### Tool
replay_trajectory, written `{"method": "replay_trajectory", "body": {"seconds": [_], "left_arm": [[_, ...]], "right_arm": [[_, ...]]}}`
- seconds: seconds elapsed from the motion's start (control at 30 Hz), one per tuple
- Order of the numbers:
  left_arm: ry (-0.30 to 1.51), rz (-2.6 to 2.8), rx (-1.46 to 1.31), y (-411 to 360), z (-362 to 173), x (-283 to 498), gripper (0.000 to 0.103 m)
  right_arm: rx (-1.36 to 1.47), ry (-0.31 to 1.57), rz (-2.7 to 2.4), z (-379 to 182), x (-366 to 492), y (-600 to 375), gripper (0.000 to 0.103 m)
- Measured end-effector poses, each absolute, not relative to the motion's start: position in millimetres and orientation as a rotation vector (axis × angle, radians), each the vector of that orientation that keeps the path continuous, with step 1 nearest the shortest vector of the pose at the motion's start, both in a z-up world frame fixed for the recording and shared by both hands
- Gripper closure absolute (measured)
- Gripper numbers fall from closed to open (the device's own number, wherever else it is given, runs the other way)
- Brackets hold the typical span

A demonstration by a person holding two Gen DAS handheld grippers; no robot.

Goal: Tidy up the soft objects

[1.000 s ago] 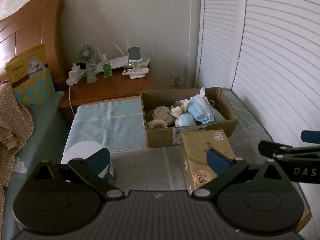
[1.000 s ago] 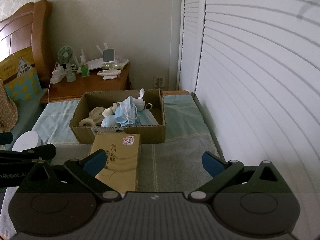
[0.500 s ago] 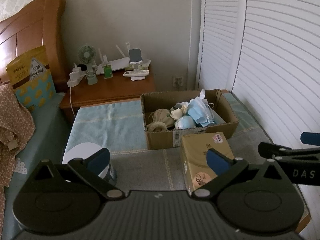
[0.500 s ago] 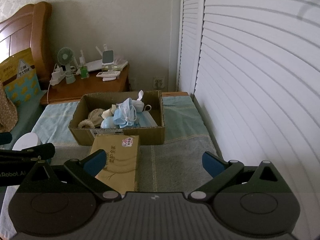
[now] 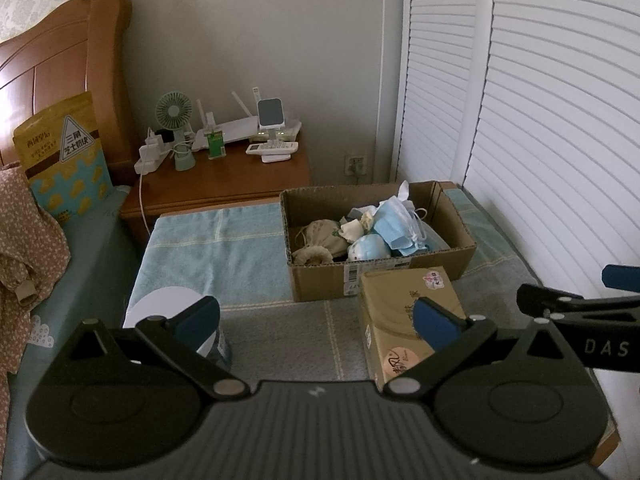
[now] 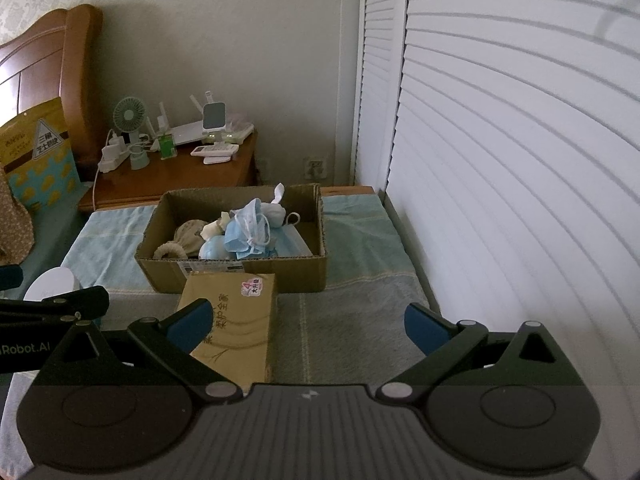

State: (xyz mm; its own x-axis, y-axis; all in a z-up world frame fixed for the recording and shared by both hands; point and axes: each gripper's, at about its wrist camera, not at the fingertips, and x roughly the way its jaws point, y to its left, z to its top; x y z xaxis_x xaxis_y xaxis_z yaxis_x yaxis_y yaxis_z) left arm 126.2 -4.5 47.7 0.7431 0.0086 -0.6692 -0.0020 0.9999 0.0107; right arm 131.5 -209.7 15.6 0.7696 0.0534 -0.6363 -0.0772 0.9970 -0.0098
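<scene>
An open cardboard box (image 5: 460, 258) (image 6: 308, 272) sits on a towel-covered surface and holds soft things: blue face masks (image 5: 394, 226) (image 6: 248, 232), a beige cloth pouch (image 5: 324, 236) (image 6: 188, 232) and a pale blue bundle (image 5: 370, 248). A tan tissue pack (image 5: 400, 312) (image 6: 236, 320) lies in front of the box. My left gripper (image 5: 318, 320) hovers open in front of the pack, nothing between its fingers. My right gripper (image 6: 308, 322) is open too, level with the pack's right side. Each gripper shows at the edge of the other's view.
A white round container (image 5: 168, 312) (image 6: 52, 284) stands at the front left. A wooden nightstand (image 5: 224, 188) behind carries a small fan (image 5: 174, 114), a router and remotes. White louvred doors (image 5: 540, 120) close off the right side. A bed with a yellow bag (image 5: 64, 160) lies left.
Both grippers have drawn back and up slightly; the box and tissue pack sit a little lower in both views. Both stay open.
</scene>
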Motion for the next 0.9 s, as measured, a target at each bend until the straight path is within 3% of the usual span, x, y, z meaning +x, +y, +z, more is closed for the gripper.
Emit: {"method": "replay_trajectory", "body": {"seconds": [0.9], "left_arm": [[0.735, 0.007, 0.005, -5.7, 47.9, 126.9, 0.001]], "right_arm": [[-0.039, 0.684, 0.066, 14.8, 131.4, -209.6, 0.0]]}}
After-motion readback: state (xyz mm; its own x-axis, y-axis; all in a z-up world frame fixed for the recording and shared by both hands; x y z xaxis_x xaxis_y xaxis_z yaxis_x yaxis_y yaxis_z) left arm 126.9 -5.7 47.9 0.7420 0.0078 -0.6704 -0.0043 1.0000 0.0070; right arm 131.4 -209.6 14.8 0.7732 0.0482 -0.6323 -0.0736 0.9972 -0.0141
